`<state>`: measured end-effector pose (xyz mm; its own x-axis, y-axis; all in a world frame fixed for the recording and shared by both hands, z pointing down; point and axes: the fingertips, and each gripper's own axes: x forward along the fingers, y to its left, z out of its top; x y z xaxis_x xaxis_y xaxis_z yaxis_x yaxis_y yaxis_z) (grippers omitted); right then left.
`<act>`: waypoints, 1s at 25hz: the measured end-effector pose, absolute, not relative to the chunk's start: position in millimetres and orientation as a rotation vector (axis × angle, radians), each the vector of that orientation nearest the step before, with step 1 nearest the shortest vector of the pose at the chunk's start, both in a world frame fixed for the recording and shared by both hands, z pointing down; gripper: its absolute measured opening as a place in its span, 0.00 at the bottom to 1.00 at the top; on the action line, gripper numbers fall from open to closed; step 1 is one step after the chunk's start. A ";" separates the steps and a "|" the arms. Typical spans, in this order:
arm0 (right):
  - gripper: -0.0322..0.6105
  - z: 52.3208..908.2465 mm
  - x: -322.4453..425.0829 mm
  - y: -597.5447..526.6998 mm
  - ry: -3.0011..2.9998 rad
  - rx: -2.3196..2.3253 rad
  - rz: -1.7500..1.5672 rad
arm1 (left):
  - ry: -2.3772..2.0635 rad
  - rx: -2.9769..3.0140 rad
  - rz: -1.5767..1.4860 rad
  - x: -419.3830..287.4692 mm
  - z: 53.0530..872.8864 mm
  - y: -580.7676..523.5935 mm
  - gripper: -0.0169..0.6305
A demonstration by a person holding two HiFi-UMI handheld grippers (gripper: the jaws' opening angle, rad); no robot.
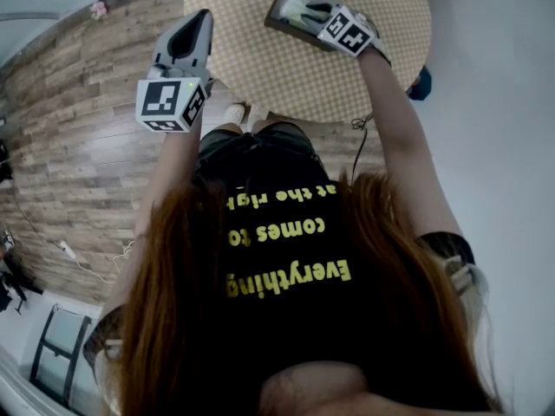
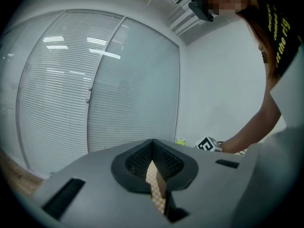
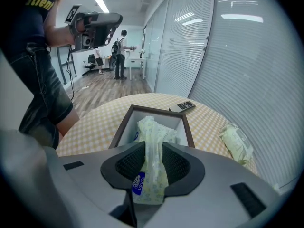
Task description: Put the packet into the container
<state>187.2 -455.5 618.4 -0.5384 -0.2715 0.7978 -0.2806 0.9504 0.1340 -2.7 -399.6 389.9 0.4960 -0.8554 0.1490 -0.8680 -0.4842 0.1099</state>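
Nearest, at the right gripper point(image 3: 154, 143): jaws parted, not clamped, with the packet point(image 3: 151, 175) standing on edge between the pads. White wrapper with pale print, blue label at the near end, far end down inside the container point(image 3: 189, 131).

Just beyond: open rectangular container, dark brown rim and white interior, set on the round table point(image 3: 90, 127) with the yellow check cloth.

Further out on the cloth: a second packet point(image 3: 236, 143), pale green, at the right side of that view and well apart from the container. Dark remote control point(image 3: 182, 106) near the far edge of the table.

Off the table, raised over the wood floor point(image 1: 78, 128): left gripper point(image 1: 201, 17), jaws closed together, nothing between them.

Farthest back in the right gripper view: glass wall with blinds point(image 3: 228, 56) and a person point(image 3: 119, 51) standing among desks.
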 end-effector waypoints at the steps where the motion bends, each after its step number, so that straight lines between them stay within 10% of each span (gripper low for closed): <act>1: 0.23 617.7 187.5 -455.1 -2.173 0.398 0.035 | -1.491 2.568 0.109 -2.7 389.5 -398.8 0.03; 11: 0.34 587.6 189.1 -452.8 -2.216 0.494 0.020 | -1.476 2.584 0.091 -7.0 385.5 -392.8 0.03; 25: 0.08 538.1 191.7 -447.1 -2.323 0.840 0.105 | -1.420 2.622 0.074 -2.4 383.4 -389.1 0.03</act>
<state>191.7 -447.1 538.1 -0.5788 -0.5432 0.6082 -0.5956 0.7910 0.1397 -2.4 -389.1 383.4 0.5482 -0.8279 0.1186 -0.8358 -0.5369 0.1150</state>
